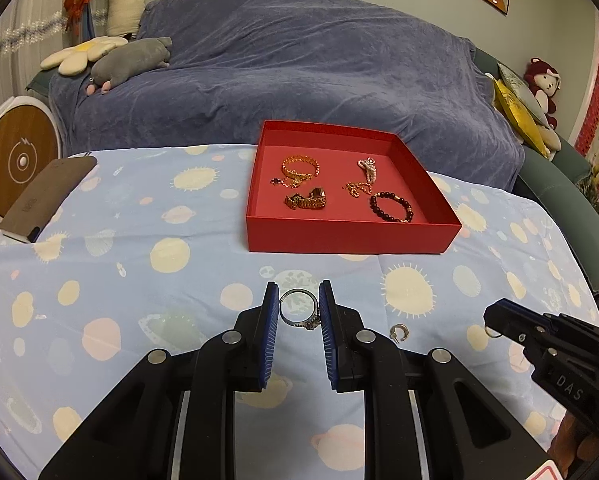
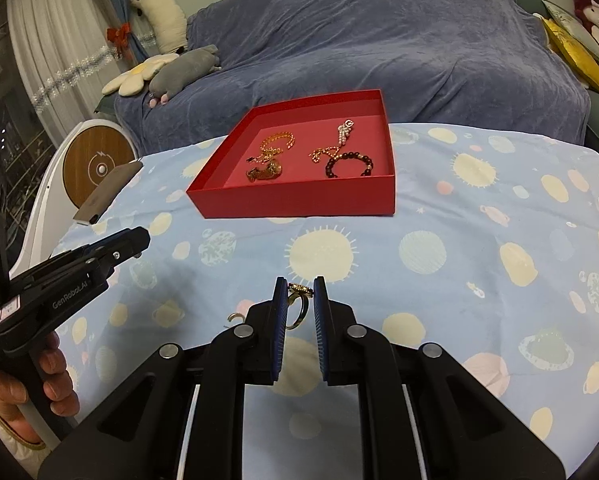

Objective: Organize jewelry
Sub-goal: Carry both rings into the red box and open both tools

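A red box (image 1: 351,236) (image 2: 295,200) stands on the table and holds a gold chain bracelet (image 1: 299,168), a gold watch (image 1: 307,200), a pearl piece (image 1: 368,169), a thin gold chain (image 1: 357,189) and a dark bead bracelet (image 1: 391,208) (image 2: 349,164). My left gripper (image 1: 299,308) (image 2: 131,240) is shut on a silver ring with a stone (image 1: 299,307), held between its blue pads just above the cloth. My right gripper (image 2: 300,300) (image 1: 495,320) is shut on a gold ring (image 2: 297,304). A small silver ear cuff (image 1: 399,332) (image 2: 235,317) lies on the cloth between them.
The table wears a light blue planet-print cloth (image 1: 159,264). A brown case (image 1: 47,200) lies at its left edge by a round white and wood device (image 1: 19,160). A sofa under a blue cover (image 1: 299,80) with plush toys stands behind.
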A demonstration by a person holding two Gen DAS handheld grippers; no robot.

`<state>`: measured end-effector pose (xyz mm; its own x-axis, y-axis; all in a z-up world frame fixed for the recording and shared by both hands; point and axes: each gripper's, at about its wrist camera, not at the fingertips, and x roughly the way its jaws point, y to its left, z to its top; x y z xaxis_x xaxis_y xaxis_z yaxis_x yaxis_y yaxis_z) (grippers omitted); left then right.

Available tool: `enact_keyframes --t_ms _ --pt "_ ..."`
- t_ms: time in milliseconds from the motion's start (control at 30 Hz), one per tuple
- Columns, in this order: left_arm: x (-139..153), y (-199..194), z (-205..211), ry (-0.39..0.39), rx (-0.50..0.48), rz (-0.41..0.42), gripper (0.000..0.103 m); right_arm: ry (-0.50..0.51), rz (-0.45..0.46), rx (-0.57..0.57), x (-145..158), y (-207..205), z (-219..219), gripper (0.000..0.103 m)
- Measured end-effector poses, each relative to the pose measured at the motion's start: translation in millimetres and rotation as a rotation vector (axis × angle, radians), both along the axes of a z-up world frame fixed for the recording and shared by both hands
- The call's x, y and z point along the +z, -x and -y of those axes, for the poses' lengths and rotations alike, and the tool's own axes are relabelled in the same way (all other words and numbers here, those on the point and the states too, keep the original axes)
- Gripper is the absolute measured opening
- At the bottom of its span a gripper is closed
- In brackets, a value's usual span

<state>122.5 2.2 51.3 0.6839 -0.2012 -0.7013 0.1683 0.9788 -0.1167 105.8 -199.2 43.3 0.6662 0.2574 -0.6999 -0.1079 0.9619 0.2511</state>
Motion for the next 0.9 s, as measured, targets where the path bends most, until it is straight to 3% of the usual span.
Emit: enact_keyframes --t_ms 267,467,600,900 --pt "13.7 -37.0 10.4 -0.005 -0.048 -0.012 0.017 0.008 0.025 0.019 25.3 -42.1 4.5 0.013" --pt "27.6 -88.7 19.6 -0.015 -0.053 0.007 0.017 -0.012 0.039 0.006 38.1 -97.5 7.4 0.013" --pt "27.2 -127.3 28.6 0.016 -0.064 -0.009 0.017 -0.046 0.011 -0.032 31.1 -138.6 17.2 0.013" --pt "-1.6 -193.7 59.7 -0.006 -0.080 -0.047 0.018 -0.072 -0.058 -0.067 -2.6 -208.7 27.3 0.013"
